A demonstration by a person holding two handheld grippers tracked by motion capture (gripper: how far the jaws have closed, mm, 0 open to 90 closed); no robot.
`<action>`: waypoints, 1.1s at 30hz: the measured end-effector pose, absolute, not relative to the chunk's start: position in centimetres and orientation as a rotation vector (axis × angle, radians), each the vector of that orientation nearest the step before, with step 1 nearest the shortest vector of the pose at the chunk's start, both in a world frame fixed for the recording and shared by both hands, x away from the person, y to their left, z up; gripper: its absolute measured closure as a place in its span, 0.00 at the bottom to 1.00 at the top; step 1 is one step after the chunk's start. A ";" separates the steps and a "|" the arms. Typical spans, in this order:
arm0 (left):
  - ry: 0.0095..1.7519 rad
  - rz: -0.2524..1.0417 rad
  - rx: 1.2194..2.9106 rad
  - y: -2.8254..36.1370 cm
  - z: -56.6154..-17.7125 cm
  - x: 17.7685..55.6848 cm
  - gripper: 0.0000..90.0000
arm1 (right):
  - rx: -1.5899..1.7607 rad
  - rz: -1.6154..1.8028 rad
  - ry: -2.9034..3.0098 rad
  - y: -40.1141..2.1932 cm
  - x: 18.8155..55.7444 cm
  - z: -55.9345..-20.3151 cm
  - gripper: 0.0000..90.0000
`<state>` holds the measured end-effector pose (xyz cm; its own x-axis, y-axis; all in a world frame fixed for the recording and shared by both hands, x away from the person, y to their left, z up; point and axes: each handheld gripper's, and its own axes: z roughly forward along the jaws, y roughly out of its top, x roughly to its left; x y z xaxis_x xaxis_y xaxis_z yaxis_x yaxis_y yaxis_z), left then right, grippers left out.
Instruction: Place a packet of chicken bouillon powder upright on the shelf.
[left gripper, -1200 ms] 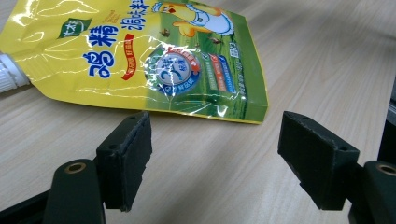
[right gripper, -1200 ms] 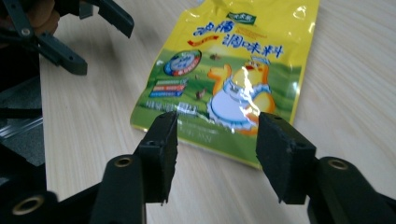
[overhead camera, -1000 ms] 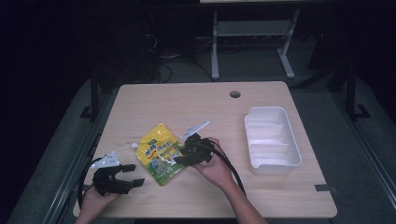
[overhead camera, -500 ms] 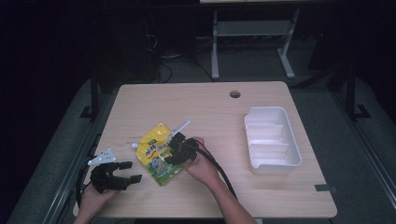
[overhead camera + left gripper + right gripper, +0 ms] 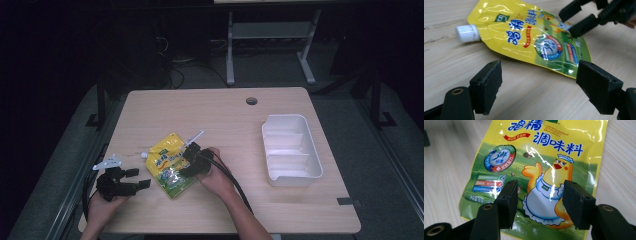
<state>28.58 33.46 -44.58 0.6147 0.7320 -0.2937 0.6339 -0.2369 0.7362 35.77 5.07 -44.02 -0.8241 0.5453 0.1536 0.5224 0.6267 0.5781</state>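
a: left gripper (image 5: pixel 142 179) is seen at the near left edge of the light wooden table (image 5: pixel 225 115), jaws spread wide, nothing between them.
b: right gripper (image 5: pixel 187 161)?
a: jaws have just been opening, now parted over the glossy yellow-and-green spouted seasoning pouch (image 5: pixel 170 165); pads not seen pressing it in the right gripper view, nothing held.
b: pouch location?
a: laid flat, near-left part of the table, between the two grippers, well apart from the white plastic compartment tray (image 5: pixel 291 149) at far right.
b: handling?
a: judged light, soft, slick film, contents likely shifting; flat body is hard to pinch from above. the stiff white screw cap (image 5: pixel 468 33) or a sealed side edge is judged the better hold.
b: orientation?
a: long axis runs diagonally; cap end is pointed toward the far left, sealed bottom toward the near right, printed face up.
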 end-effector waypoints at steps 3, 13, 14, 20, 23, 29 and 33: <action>1.099 0.141 1.949 33.4 -44.6 28.8 0.23 | 0.922 0.971 2.796 5.1 35.7 -44.0 0.51; 1.194 0.146 1.960 32.8 -45.1 30.5 0.29 | 0.934 0.974 2.787 5.1 35.7 -44.0 0.52; 1.201 0.154 1.960 32.7 -45.1 30.8 0.30 | 0.933 0.975 2.787 5.1 35.7 -44.1 0.52; 1.228 0.132 1.939 32.4 -45.3 31.8 0.36 | 0.931 0.975 2.788 5.1 35.7 -44.1 0.53; 1.237 0.145 1.938 32.2 -45.5 32.3 0.39 | 0.931 0.977 2.789 5.1 35.7 -44.1 0.53; 1.276 0.105 1.918 32.3 -46.1 32.9 0.41 | 0.927 0.977 2.788 5.1 35.7 -44.1 0.53; 1.279 0.090 1.900 32.3 -46.1 33.1 0.44 | 0.928 0.979 2.789 5.0 35.7 -44.1 0.53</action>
